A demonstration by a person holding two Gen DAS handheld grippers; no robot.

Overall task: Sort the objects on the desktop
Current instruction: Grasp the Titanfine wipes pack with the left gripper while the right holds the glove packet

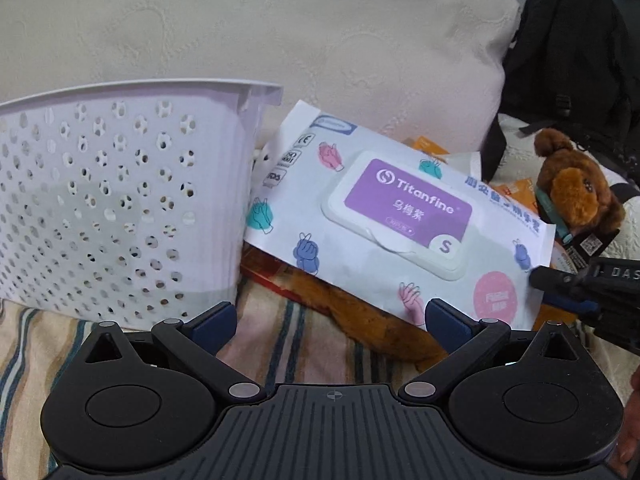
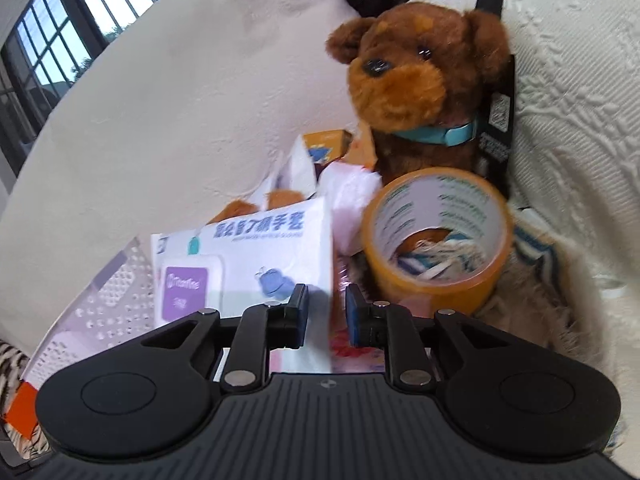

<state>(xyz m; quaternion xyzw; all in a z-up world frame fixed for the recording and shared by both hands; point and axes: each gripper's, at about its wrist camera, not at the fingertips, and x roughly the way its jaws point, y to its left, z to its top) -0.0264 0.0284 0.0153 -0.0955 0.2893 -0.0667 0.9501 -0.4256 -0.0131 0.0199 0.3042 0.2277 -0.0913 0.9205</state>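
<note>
A white pack of gloves with a purple lid label (image 1: 400,216) leans tilted against the white perforated basket (image 1: 120,200), on top of a pile. My left gripper (image 1: 330,320) is open wide just in front of the pack's near edge and touches nothing. My right gripper (image 2: 327,312) has its jaws narrowly apart, with the pack's right edge (image 2: 280,264) between them. A gap shows beside the right pad. In the left wrist view the right gripper (image 1: 554,290) sits at the pack's right corner. A brown plush dog (image 2: 420,80) and a roll of tan tape (image 2: 436,232) stand just beyond.
A red package (image 1: 272,276) and something brown and furry lie under the pack on a striped cloth (image 1: 280,344). Orange boxes (image 2: 324,140) sit behind it. A cream cushion (image 1: 280,40) closes the back, with a black backpack (image 1: 572,60) at the right.
</note>
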